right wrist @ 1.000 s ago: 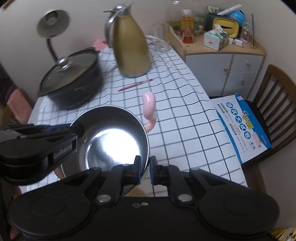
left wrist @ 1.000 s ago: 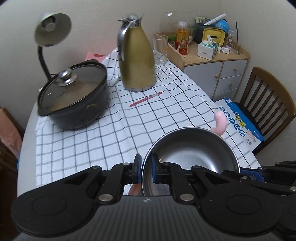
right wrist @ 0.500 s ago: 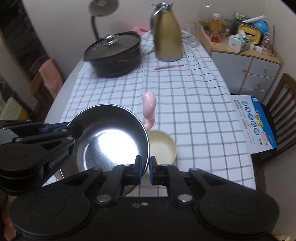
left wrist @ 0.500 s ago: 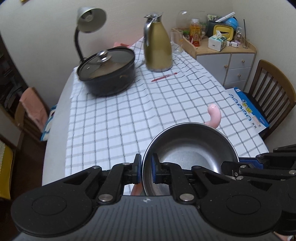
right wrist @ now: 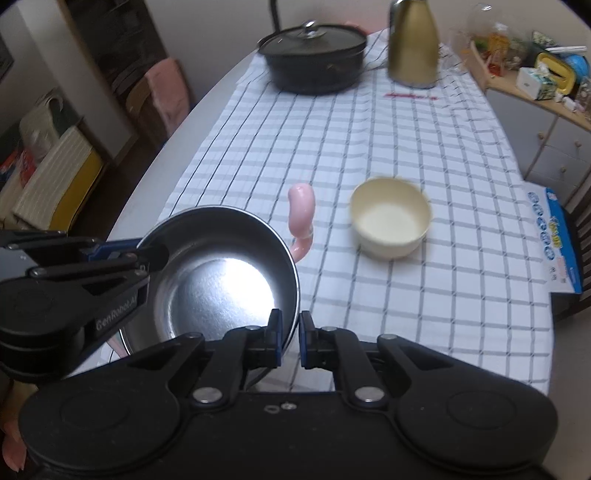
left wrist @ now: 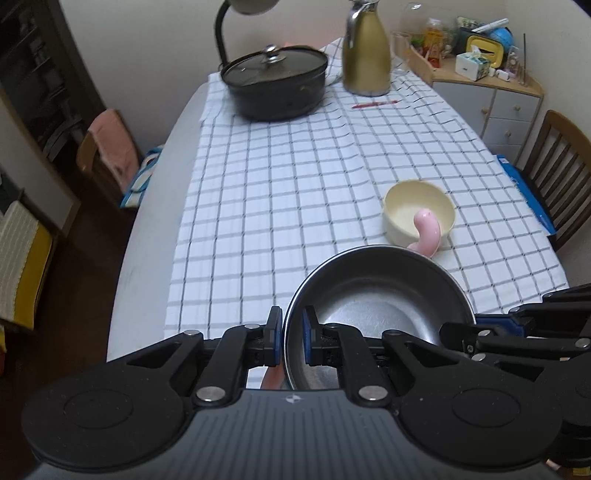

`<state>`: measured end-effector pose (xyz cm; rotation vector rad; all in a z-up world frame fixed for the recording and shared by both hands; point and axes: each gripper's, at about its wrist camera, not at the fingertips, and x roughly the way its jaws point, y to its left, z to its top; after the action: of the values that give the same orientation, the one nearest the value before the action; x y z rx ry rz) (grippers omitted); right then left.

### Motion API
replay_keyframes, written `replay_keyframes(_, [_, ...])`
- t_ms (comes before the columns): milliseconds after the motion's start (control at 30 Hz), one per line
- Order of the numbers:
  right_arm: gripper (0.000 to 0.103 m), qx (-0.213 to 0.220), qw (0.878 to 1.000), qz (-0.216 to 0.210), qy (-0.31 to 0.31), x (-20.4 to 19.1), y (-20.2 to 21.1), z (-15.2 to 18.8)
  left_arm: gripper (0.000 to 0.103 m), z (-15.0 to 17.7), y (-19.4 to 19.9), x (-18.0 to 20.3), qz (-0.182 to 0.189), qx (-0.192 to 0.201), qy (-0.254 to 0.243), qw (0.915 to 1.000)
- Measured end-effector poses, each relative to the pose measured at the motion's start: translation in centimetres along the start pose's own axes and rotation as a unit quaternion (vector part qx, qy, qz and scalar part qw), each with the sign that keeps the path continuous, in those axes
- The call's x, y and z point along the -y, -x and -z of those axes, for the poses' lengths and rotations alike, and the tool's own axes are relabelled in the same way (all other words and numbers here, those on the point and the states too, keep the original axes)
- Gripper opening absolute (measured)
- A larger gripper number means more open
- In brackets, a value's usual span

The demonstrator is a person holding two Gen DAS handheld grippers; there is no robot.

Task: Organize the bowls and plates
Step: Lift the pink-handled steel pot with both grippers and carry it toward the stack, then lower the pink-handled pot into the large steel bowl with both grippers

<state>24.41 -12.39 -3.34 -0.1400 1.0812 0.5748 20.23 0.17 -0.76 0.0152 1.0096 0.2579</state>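
Note:
A steel bowl (left wrist: 380, 306) (right wrist: 218, 273) with a pink curved handle (left wrist: 426, 236) (right wrist: 301, 218) hangs above the near end of the checked tablecloth (left wrist: 295, 177). My left gripper (left wrist: 291, 338) is shut on its left rim. On the opposite rim my right gripper (right wrist: 288, 338) is shut too, and it shows from the side in the left wrist view (left wrist: 480, 325). A cream bowl (left wrist: 419, 212) (right wrist: 389, 218) stands on the cloth just beyond the steel bowl, to its right.
At the table's far end stand a black lidded pot (left wrist: 275, 83), a gold thermos jug (left wrist: 365, 55), a desk lamp (left wrist: 236, 22) and a red pen (left wrist: 375, 104). A cluttered cabinet (left wrist: 491, 99) and a wooden chair (left wrist: 557, 177) stand to the right. Another chair with a pink cloth (left wrist: 110, 147) stands to the left.
Both grippers have carried the steel bowl back toward the near end of the table. The pot and jug look farther away, and the cream bowl has come into view beyond it.

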Motion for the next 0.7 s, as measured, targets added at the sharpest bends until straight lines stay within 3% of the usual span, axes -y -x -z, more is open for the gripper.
replay_keyframes(300, [0.01, -0.034, 0.998, -0.019, 0.043, -3.6, -1.4, 4.5, 0.01, 5.4, -0.1, -2.3, -0.003, -0.026, 0.04, 0.9989])
replay_keyframes(700, [0.01, -0.078, 0.994, -0.027, 0.064, -5.4, -4.0, 8.5, 0.01, 10.8, -2.2, -3.2, -0.002, -0.054, 0.066, 0.9964])
